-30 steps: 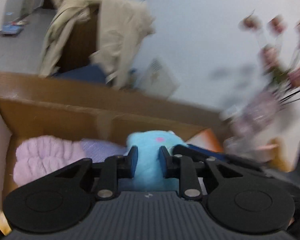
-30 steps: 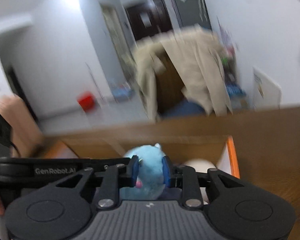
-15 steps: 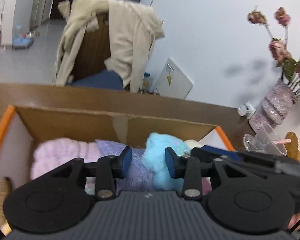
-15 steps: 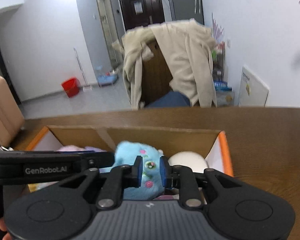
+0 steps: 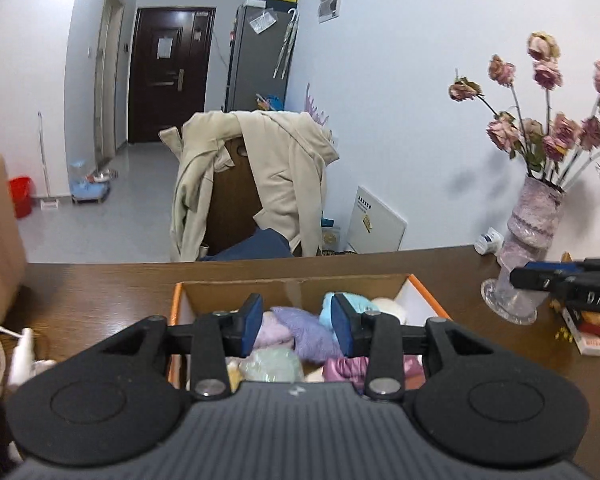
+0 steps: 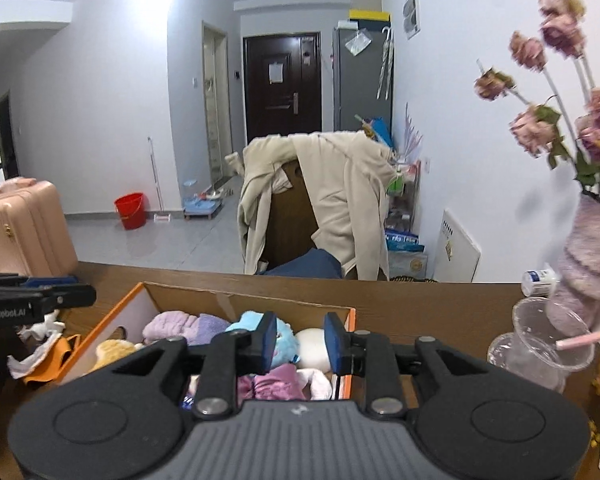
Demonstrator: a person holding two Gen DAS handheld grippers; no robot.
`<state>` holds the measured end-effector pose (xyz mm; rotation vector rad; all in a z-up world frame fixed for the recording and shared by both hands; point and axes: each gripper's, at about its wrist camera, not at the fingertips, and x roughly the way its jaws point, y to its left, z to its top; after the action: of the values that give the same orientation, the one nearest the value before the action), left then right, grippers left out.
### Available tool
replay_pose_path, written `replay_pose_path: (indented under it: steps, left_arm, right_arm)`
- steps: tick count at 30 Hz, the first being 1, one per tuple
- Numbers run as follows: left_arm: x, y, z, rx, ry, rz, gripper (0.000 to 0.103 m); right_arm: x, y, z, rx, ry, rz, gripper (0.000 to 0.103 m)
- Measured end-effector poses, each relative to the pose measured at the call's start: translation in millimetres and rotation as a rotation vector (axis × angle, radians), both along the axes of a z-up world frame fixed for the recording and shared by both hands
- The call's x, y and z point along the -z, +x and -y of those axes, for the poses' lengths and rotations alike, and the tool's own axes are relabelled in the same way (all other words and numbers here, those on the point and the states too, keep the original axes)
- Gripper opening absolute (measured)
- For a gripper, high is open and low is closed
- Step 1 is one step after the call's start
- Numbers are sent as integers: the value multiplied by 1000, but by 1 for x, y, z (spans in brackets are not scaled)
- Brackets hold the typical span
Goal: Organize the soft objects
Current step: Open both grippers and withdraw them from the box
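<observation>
Left gripper (image 5: 296, 326) spread, nothing pinched, above cardboard box (image 5: 292, 285) on table (image 5: 100, 284). Right gripper (image 6: 298, 342) jaws parted, just been opening, empty too. Blue plush toy (image 6: 286, 338) lies in box among soft things: purple fluffy piece (image 6: 168, 324), white ball (image 6: 311, 346), yellow plush (image 6: 110, 350). Near end of box hidden behind gripper bodies. Box contents partly blocked by fingers (image 6: 266, 342). Vase (image 5: 534, 220) cut off at frame edge in right view.
</observation>
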<state>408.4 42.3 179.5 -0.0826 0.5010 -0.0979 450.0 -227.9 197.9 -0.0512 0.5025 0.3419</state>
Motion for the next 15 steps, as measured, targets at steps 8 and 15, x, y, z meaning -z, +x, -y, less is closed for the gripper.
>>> replay_pose_path:
  steps: [8, 15]
  left_arm:
    - [-5, -65, 7, -32, 28, 114, 58]
    - [52, -149, 17, -24, 53, 300, 86]
  right_arm:
    - [-1, -66, 1, 19, 30, 93, 62]
    - [46, -144, 10, 25, 99, 308, 92]
